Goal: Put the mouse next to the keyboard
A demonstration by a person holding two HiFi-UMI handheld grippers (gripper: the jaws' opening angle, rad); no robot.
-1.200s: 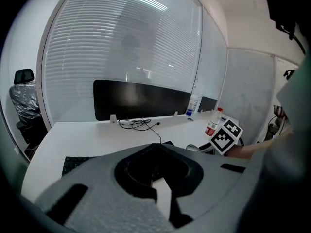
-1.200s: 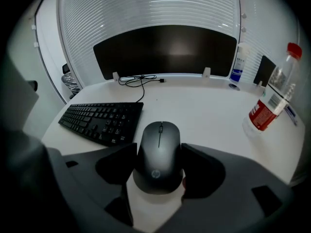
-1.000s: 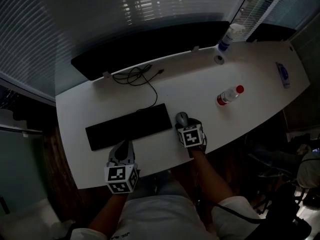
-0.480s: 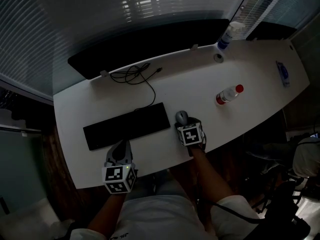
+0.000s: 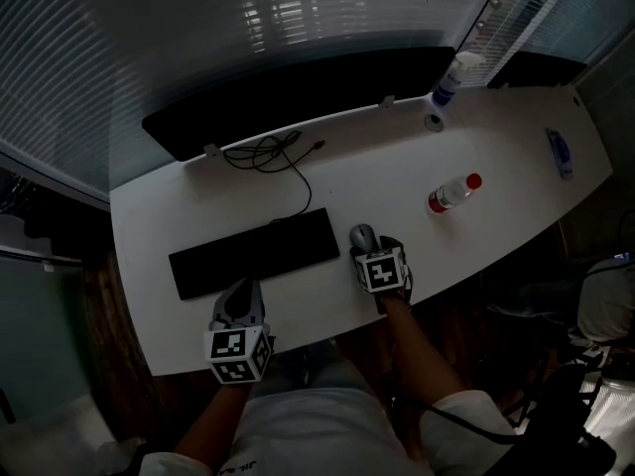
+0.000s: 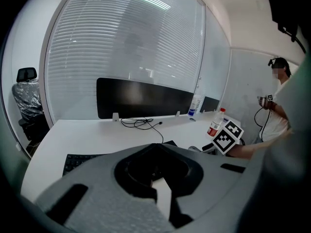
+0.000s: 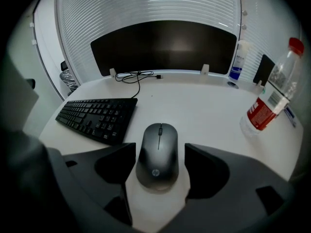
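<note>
The dark grey mouse lies flat on the white desk, just right of the black keyboard. My right gripper stands behind it with a jaw on each side of its rear half. The left jaw is right at the mouse's edge, and a sliver of desk shows at the right jaw. My left gripper hovers at the near desk edge below the keyboard, its jaws together and empty.
A red-capped water bottle lies right of the mouse. A wide dark monitor, a coiled cable and a spray bottle are at the back. A blue card lies far right.
</note>
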